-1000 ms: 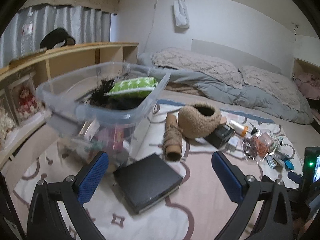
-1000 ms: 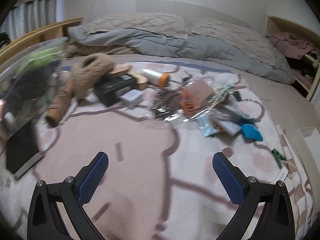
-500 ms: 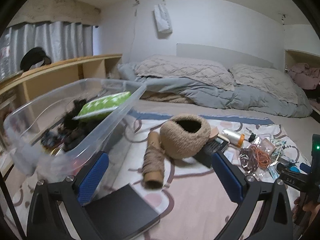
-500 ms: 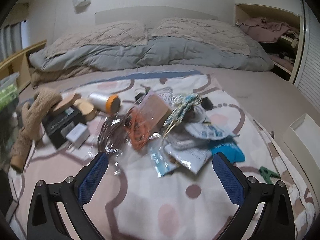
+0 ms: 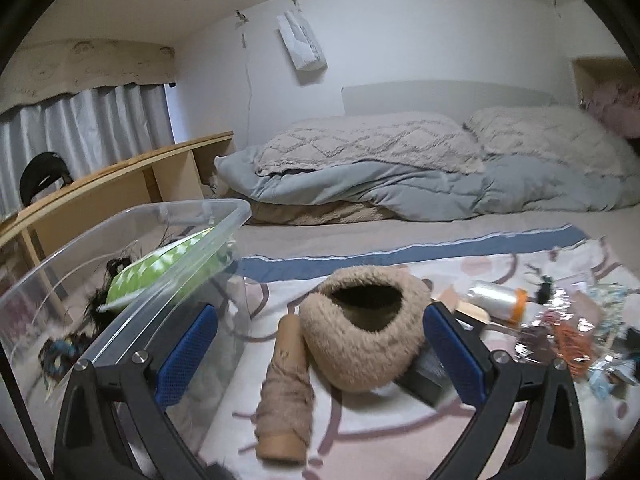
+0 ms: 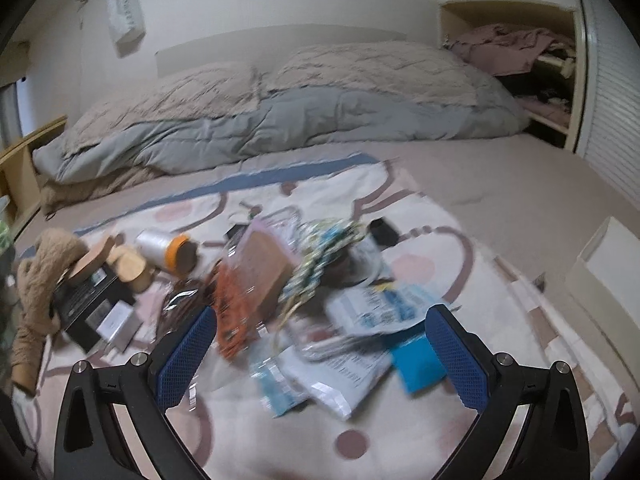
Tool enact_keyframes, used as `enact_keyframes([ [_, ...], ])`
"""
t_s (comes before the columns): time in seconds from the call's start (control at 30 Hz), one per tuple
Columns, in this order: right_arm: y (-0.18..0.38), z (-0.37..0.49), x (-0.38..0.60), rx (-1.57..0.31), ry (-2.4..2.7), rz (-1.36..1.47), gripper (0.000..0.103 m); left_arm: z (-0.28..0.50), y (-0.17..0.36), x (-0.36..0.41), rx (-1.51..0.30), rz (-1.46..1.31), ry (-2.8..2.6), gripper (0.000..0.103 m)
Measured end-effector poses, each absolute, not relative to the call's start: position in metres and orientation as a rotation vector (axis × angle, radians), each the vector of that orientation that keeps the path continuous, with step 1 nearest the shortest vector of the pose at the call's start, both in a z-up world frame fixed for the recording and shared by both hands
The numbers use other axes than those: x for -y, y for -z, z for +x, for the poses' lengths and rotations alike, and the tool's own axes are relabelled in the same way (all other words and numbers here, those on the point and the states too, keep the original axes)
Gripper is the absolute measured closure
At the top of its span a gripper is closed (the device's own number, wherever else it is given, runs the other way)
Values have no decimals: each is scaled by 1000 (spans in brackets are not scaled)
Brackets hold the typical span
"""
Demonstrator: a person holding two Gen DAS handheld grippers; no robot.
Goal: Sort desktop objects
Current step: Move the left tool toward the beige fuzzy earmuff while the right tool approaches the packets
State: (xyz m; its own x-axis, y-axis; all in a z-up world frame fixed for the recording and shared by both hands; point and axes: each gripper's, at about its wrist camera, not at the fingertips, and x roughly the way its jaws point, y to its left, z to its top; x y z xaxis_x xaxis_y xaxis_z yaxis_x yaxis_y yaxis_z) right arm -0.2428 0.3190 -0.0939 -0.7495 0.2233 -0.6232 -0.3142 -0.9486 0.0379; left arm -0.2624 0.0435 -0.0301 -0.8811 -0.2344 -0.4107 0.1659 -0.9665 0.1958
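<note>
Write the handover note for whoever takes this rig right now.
Left gripper: open, empty, facing the fuzzy tan basket and twine spool.
Right gripper: open, empty, over the packet pile.
Clear bin at left already holds a green pouch and dark items.
Left to do: basket, spool, black box, thread reel, packets.

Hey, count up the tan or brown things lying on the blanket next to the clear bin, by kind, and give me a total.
Left wrist view, beside the clear bin:
Fuzzy tan slipper: 1
Twine spool on a cardboard tube: 1
Wooden pieces, seen from the right wrist view: 2, as far as the blur allows
Total: 4
</note>
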Motion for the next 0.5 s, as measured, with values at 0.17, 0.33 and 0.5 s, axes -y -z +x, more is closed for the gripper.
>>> enact_keyframes([
  [0.17,98,-246,-344,-205,-2620,-904,0,-304,46,-38,266,735,2765,0],
  [0.33,100,-241,-373,-393,-2549,-882,0,-333,66,-26,337,803,2676,0],
  [0.5,98,-240,-374,-398,-2549,-870,0,-347,95,-28,418,1055,2718,0],
])
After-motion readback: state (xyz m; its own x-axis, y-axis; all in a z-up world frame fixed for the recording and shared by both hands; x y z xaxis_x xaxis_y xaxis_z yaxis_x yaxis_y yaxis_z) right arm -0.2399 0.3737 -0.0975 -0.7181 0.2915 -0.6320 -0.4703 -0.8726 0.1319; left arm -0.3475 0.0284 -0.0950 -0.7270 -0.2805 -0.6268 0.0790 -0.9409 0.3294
